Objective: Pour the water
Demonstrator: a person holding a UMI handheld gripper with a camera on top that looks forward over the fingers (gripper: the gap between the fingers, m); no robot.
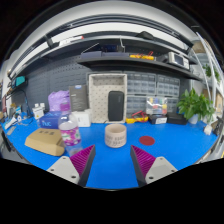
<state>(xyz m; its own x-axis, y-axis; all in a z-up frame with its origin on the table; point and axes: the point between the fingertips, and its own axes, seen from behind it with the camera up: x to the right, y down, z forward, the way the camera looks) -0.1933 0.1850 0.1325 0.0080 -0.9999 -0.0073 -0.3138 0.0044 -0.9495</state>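
Honestly, the gripper (pixel 113 160) hung wide open, holding nothing. The beige cup (pixel 116 135) stood on the blue table (pixel 180 150) just beyond its fingers; a bottle (pixel 70 132) sat off left. A hasty approach could have knocked the cup over.

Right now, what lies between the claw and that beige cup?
Nothing: in the gripper view, only bare blue table separates the open claw from the beige cup.
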